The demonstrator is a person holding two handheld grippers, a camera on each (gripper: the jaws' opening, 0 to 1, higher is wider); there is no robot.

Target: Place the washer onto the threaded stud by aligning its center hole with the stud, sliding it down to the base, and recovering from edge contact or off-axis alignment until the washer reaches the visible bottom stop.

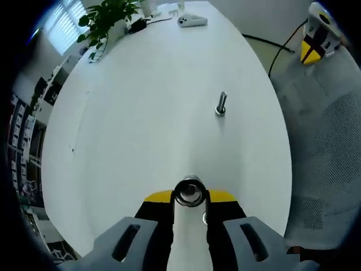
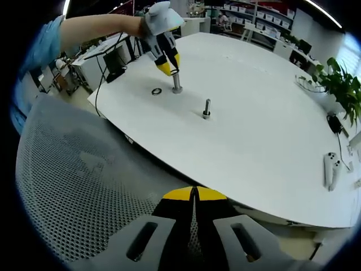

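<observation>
Washer (image 2: pixel 156 91): thin dark metal ring, flat on the smooth white table (image 2: pixel 271 141), just beside the upright steel threaded stud (image 2: pixel 176 83), not on it. Left gripper (image 2: pixel 168 66) is clamped on the stud's top; right gripper (image 2: pixel 194 195) is closed and empty. Likely risks: the ring skids when pinched, or cocks on the threads.

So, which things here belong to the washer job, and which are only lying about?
For the job: washer; stud, gripped by the left gripper.

Lying about: second bolt, apparently spare; controller; plant; mesh chair.
</observation>
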